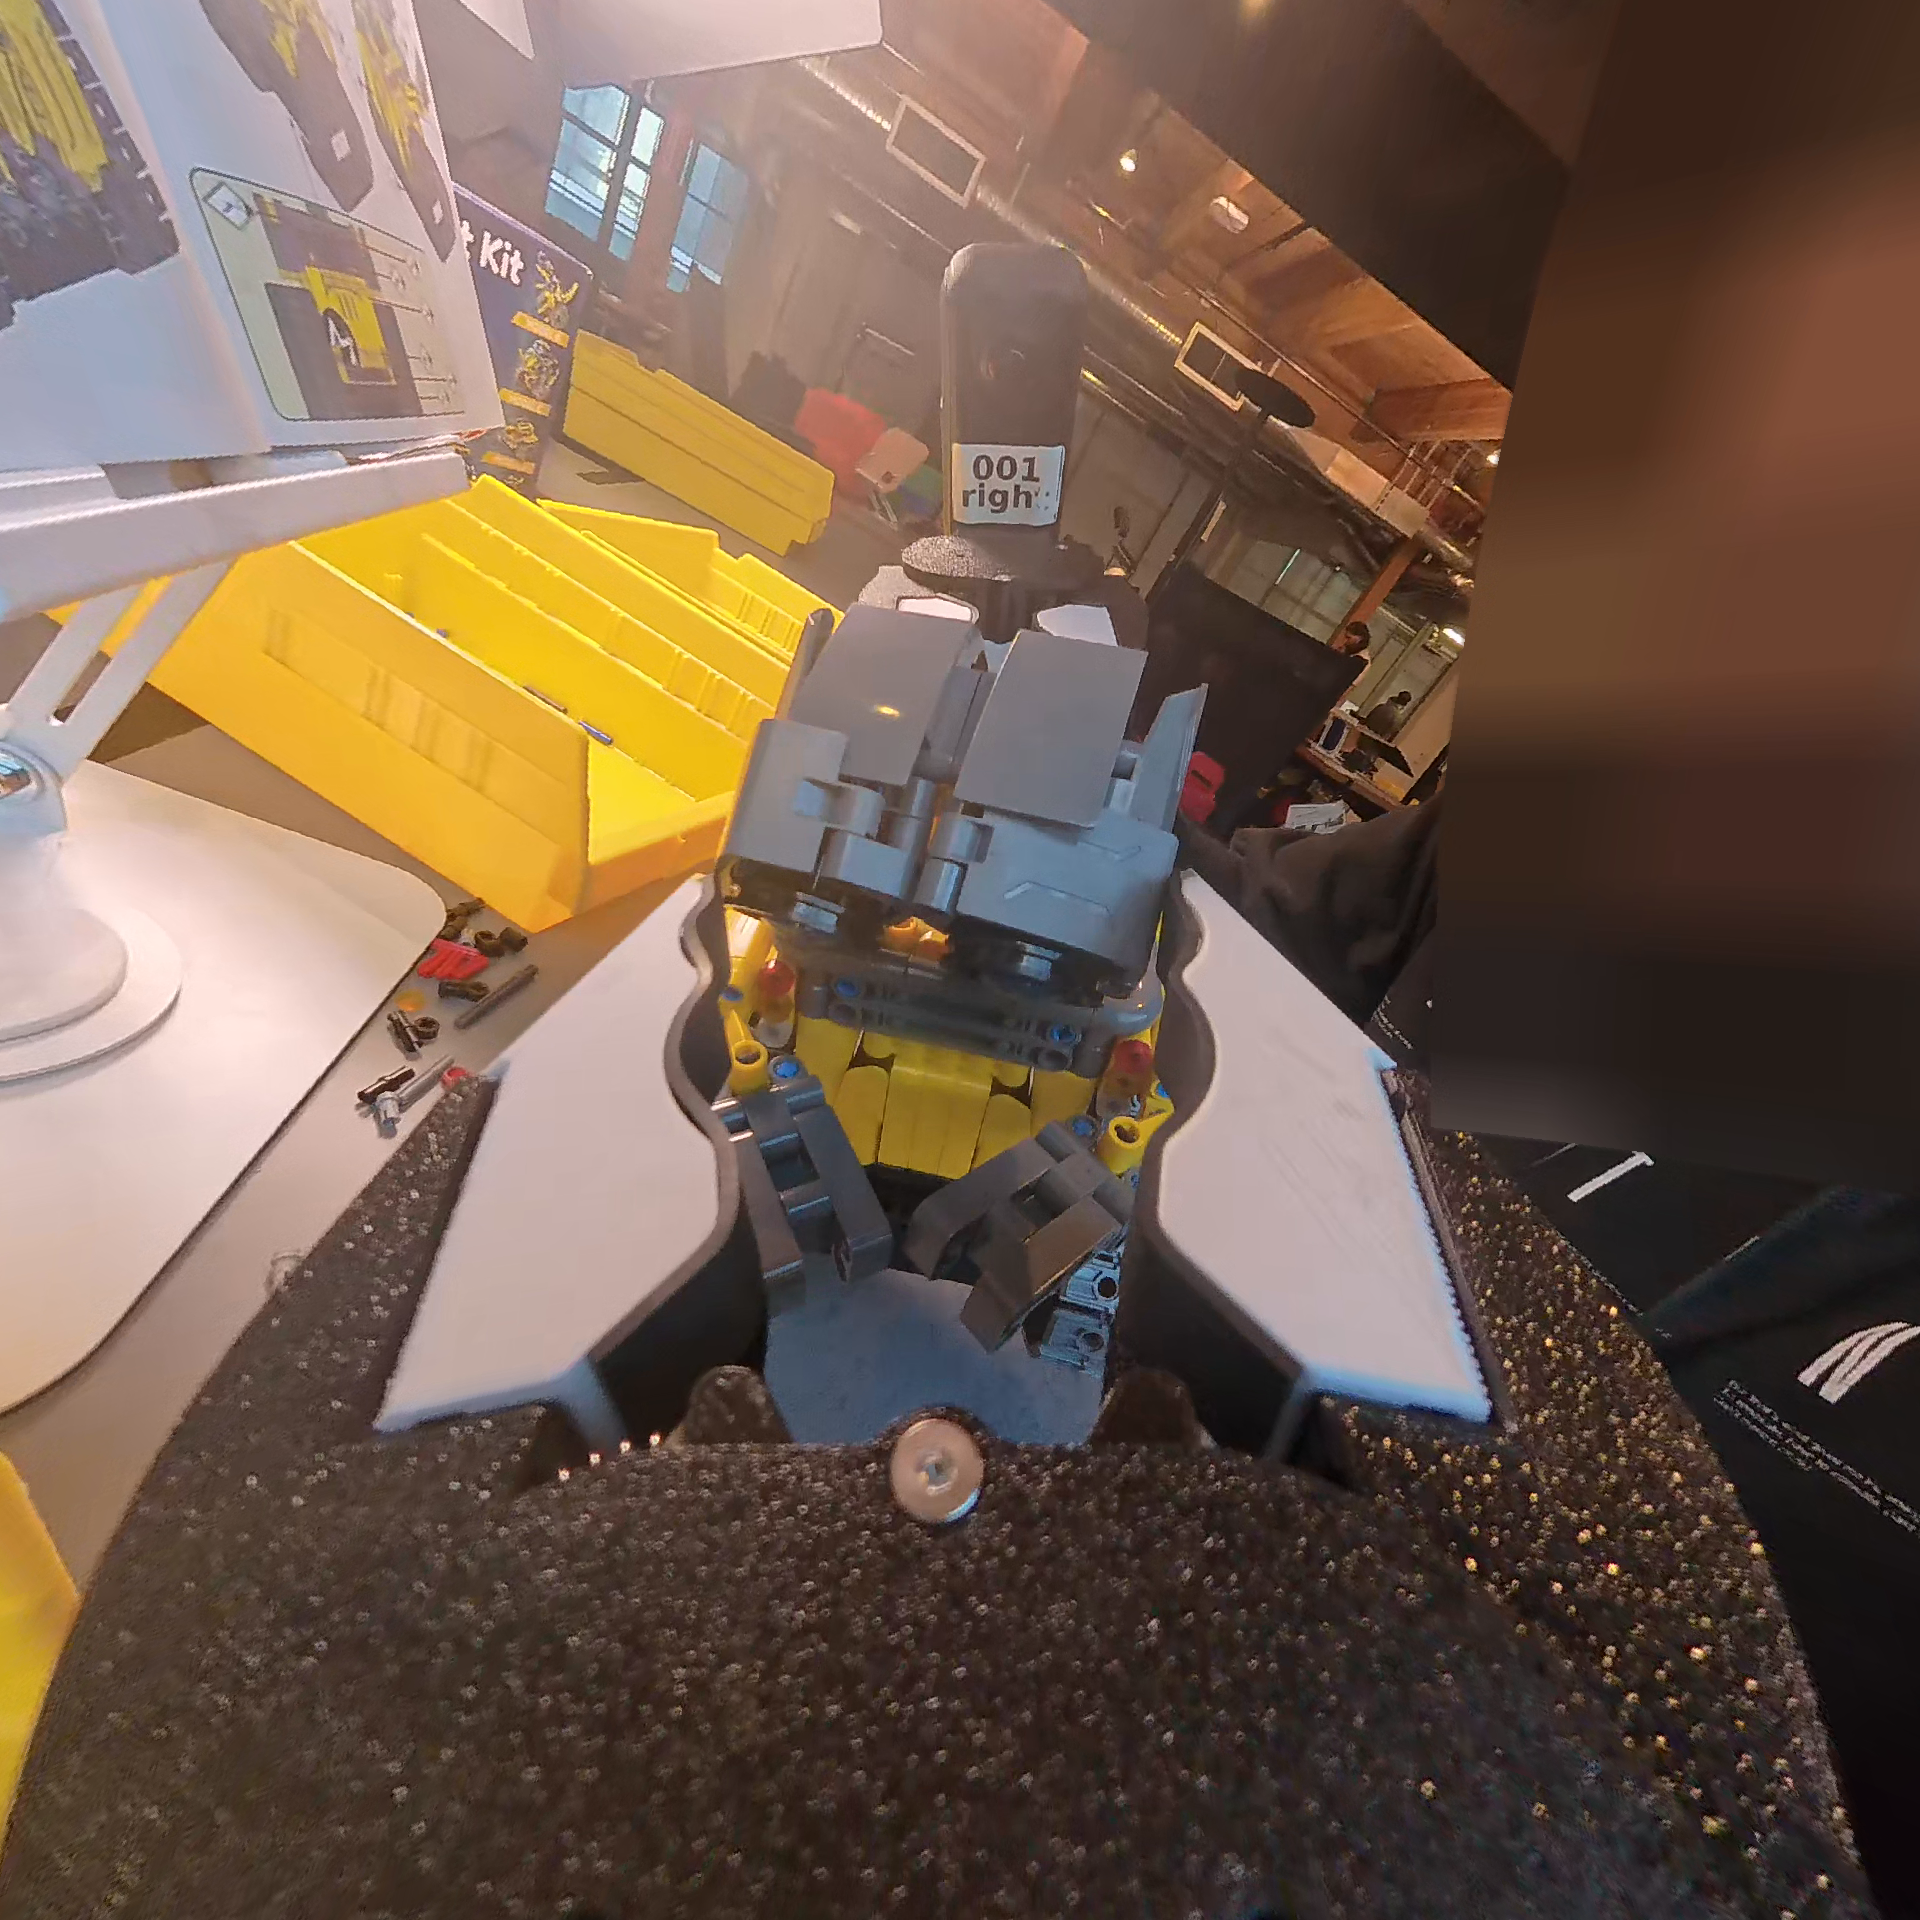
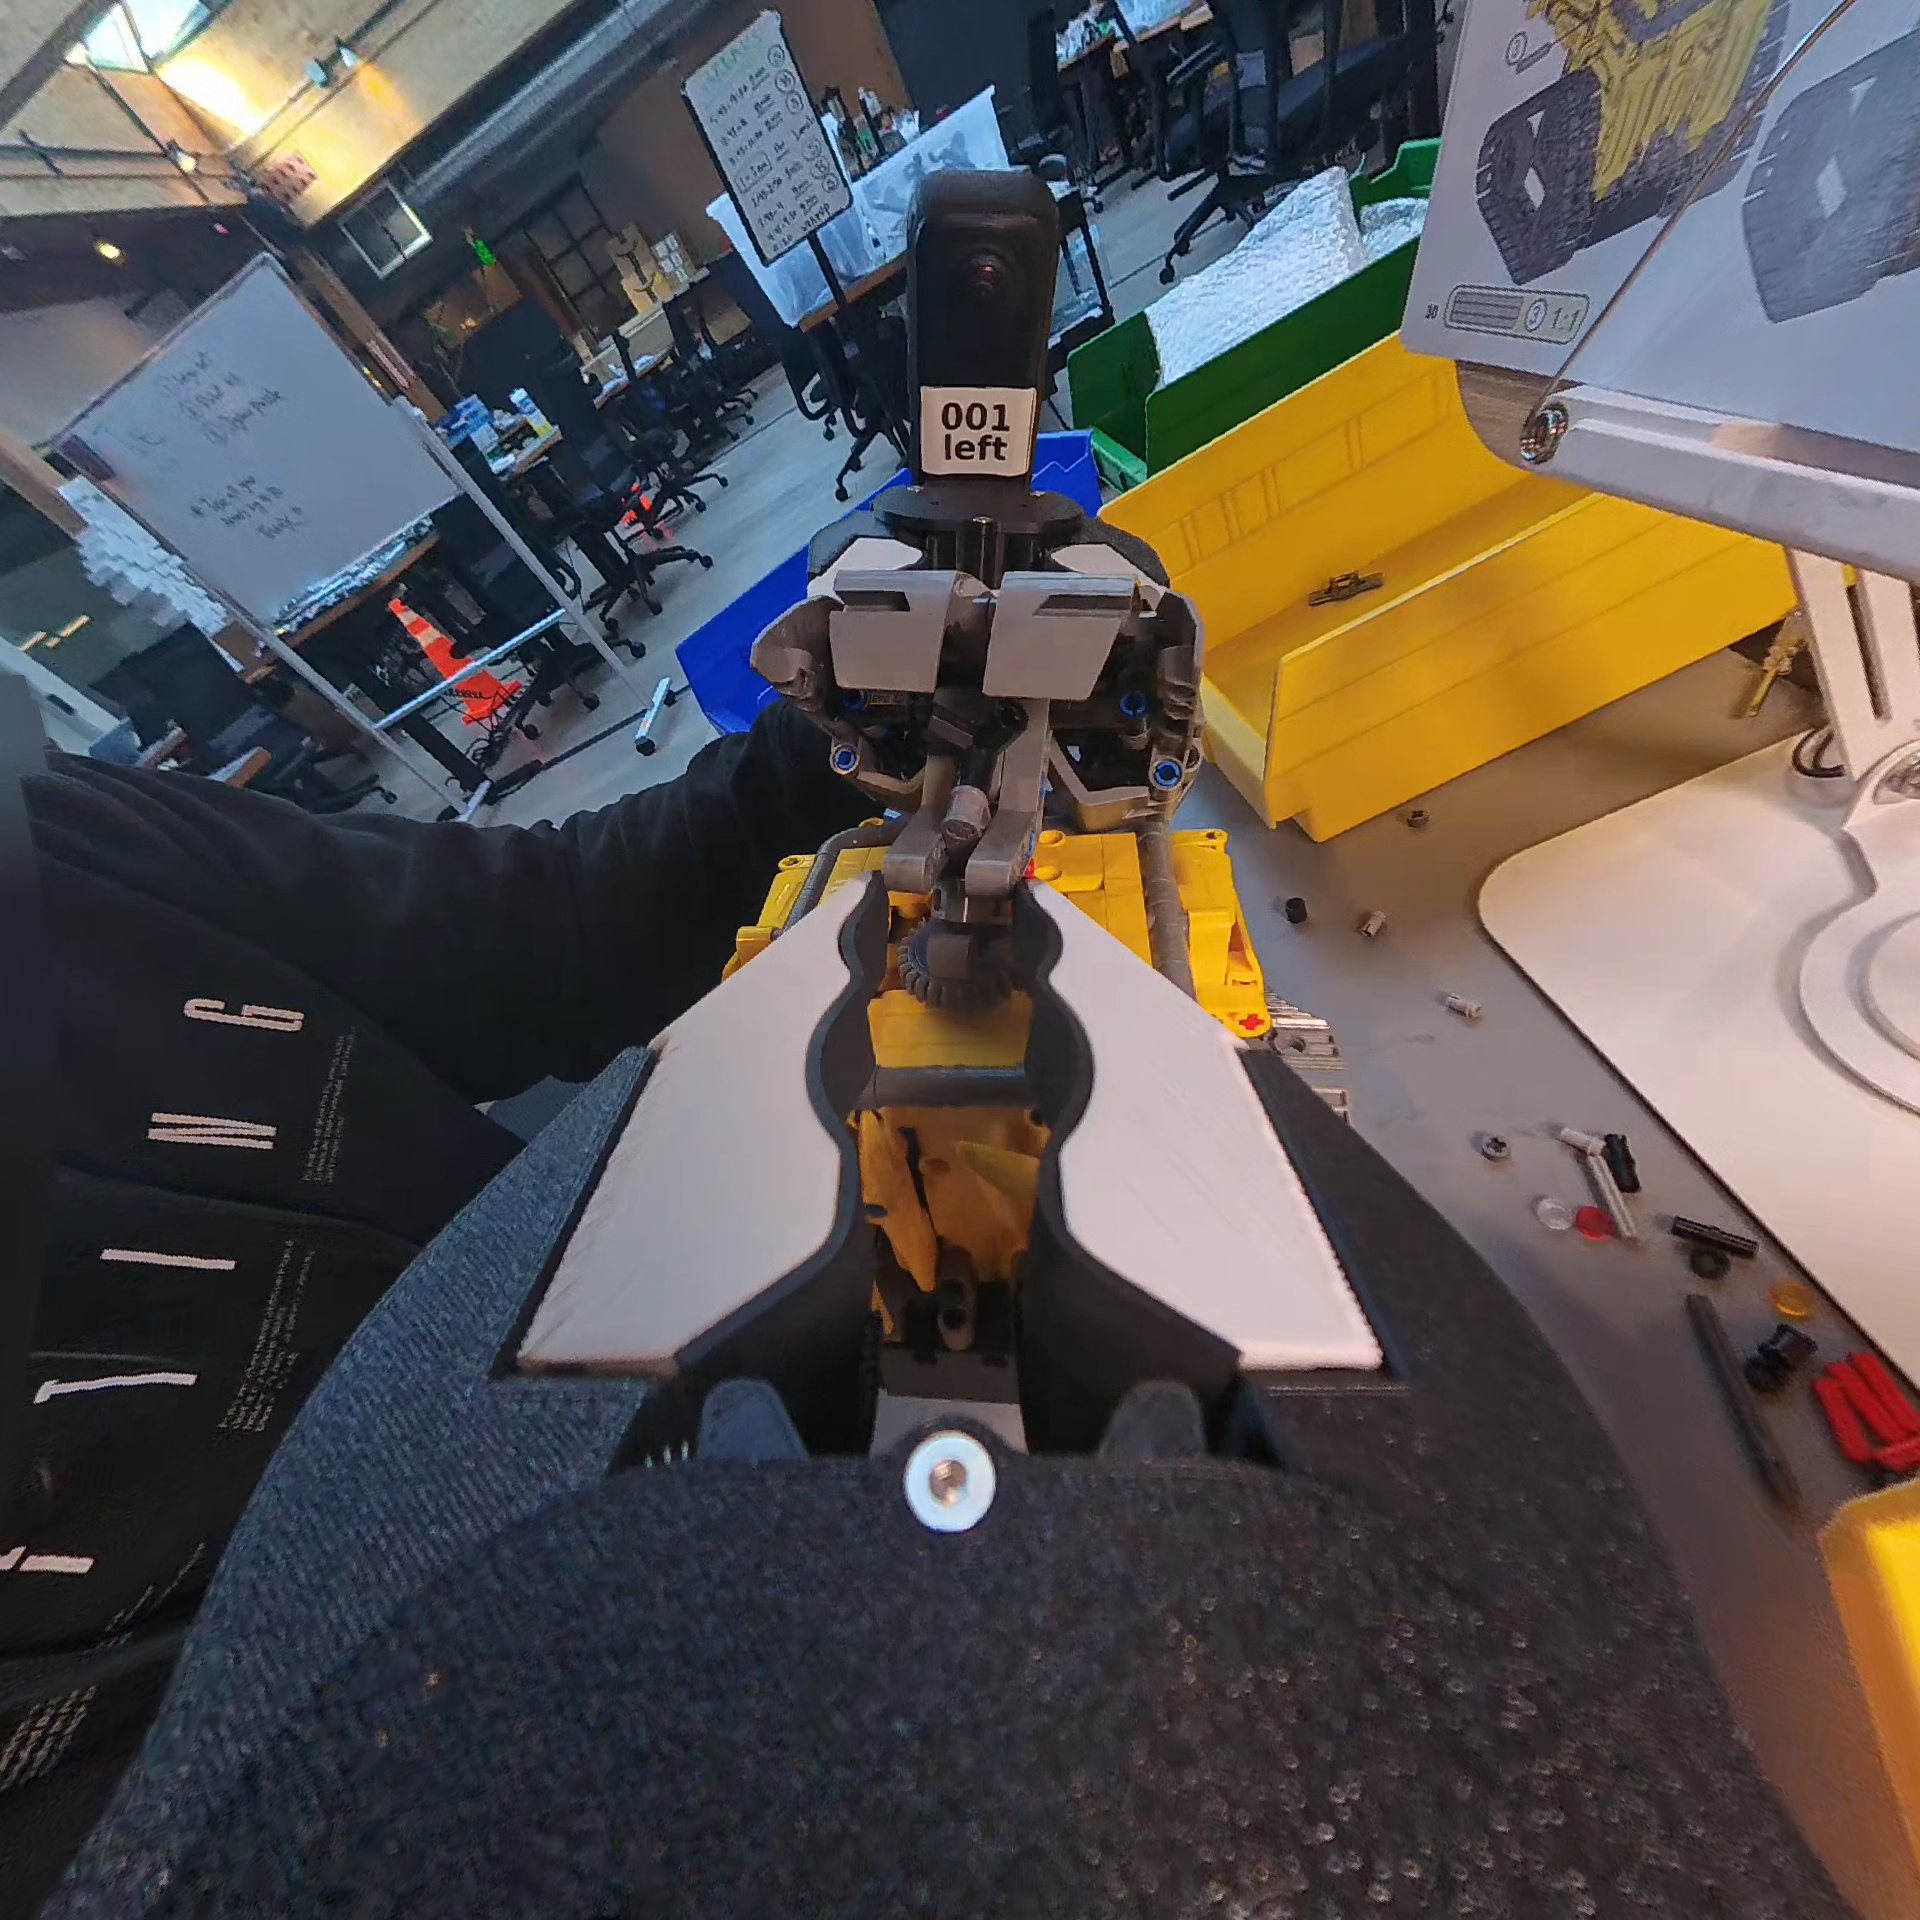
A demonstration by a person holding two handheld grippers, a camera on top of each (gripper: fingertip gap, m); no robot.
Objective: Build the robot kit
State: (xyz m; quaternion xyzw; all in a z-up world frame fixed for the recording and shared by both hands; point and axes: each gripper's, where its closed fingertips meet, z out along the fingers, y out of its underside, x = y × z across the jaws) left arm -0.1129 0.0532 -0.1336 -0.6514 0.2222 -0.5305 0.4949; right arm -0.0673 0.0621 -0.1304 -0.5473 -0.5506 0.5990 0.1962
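brick model (image 1: 940, 987) | left hand-held gripper (image 1: 940, 914) clamps it | right hand-held gripper (image 2: 951, 914) clamps it

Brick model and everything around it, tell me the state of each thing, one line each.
Brick model: yellow and grey, part-built, held between both grippers.
Left gripper: shut on the brick model.
Right gripper: shut on the brick model.
Yellow bins: open-topped, on the table.
Loose small parts: scattered on the table.
Instruction booklet: open on a stand.

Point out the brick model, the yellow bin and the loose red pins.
brick model (image 1: 940, 1101), left wrist view, yellow front bricks.
yellow bin (image 2: 1455, 665), right wrist view, front wall.
loose red pins (image 2: 1870, 1418), right wrist view, middle of the cluster.
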